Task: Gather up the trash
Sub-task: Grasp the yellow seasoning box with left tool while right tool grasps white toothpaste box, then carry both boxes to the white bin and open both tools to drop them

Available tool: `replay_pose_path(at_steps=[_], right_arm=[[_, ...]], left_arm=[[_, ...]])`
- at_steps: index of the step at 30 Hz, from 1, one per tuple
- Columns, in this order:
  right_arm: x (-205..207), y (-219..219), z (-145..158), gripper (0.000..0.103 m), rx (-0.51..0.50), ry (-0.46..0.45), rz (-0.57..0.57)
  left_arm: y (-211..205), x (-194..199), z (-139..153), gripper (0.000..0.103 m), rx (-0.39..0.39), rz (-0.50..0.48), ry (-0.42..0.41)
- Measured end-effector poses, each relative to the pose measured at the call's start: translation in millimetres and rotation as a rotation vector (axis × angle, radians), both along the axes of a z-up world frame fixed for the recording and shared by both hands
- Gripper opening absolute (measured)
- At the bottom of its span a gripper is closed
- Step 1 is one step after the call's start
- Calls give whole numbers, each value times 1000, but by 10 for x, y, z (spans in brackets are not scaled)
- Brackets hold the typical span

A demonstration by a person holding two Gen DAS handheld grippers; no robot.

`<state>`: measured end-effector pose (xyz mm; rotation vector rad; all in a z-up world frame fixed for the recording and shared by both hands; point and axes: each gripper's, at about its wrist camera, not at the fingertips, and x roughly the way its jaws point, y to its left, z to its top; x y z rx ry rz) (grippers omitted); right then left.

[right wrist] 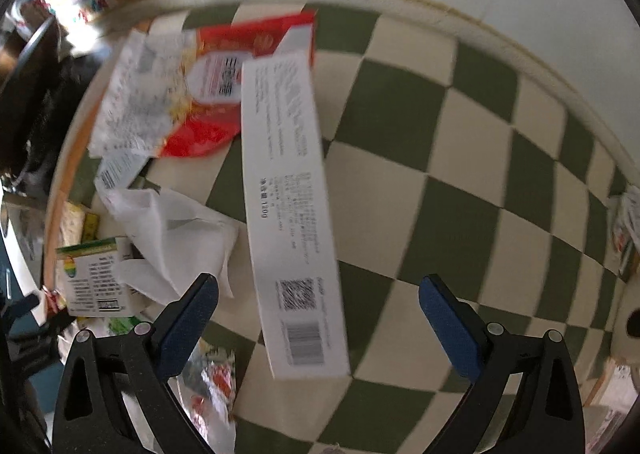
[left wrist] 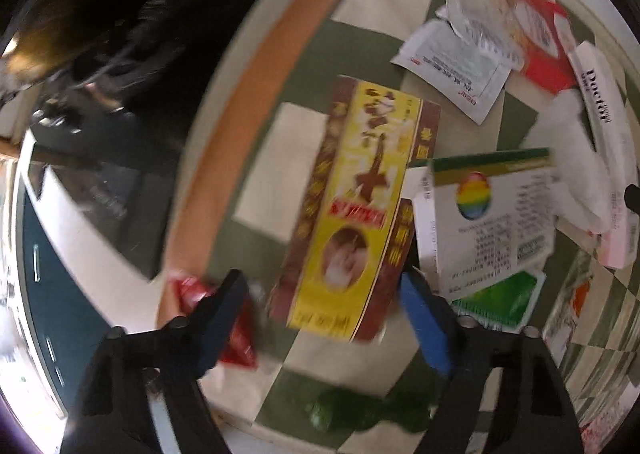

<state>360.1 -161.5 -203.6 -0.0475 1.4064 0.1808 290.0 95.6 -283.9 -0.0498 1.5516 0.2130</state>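
Yellow-and-brown carton (left wrist: pixel 352 210) lies on checkered tabletop (left wrist: pixel 304 158), between spread fingers of left claw (left wrist: pixel 324 294). Right claw (right wrist: pixel 320 294) apart, straddling long white box (right wrist: pixel 292 210).

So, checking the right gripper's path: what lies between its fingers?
In the right wrist view, the long white box lies between the right gripper's open fingers on the checkered cloth; nothing touches it.
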Motion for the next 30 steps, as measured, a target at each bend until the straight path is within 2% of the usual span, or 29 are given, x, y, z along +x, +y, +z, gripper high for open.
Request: replay_pose_path(at_steps=[1,2,4,6,7,8,13,18,24,27,30], right_arm=[[27,21,-56,101,-4,7,7],[50,36,-100,100,-10,10,13],[101,48,-189,93,-19,18,20],[141,33,-267,79,-23,21,24],[156,15,-306,61,-19,21,23],[166,-16,-329,49,-15,21,19],[121,-296,-230,48,20,-46,-23],[14,-584,-11,48,76,-76,-44],[-162,-730,266,49,86,-107,-66],[-173,-541,44,50,57,-20,-48],[-283,-576,-174,51,94,43,-119]], left_arm=[[-5,22,-24,69,-7,-6,5],[-16,35,-42,62,-10,-14,9],[-25,43,-25,61,-17,-18,-8],[-14,22,-13,60,-18,-11,-16],[-11,-1,3,60,-16,-6,-19],[-13,-30,32,59,-10,0,-27],[-87,-133,302,59,34,30,-83],[-242,-581,774,59,50,84,-176],[-78,-1062,1231,59,18,126,-275],[19,-1209,1217,59,1,125,-298],[56,-1336,1042,59,-18,116,-281]])
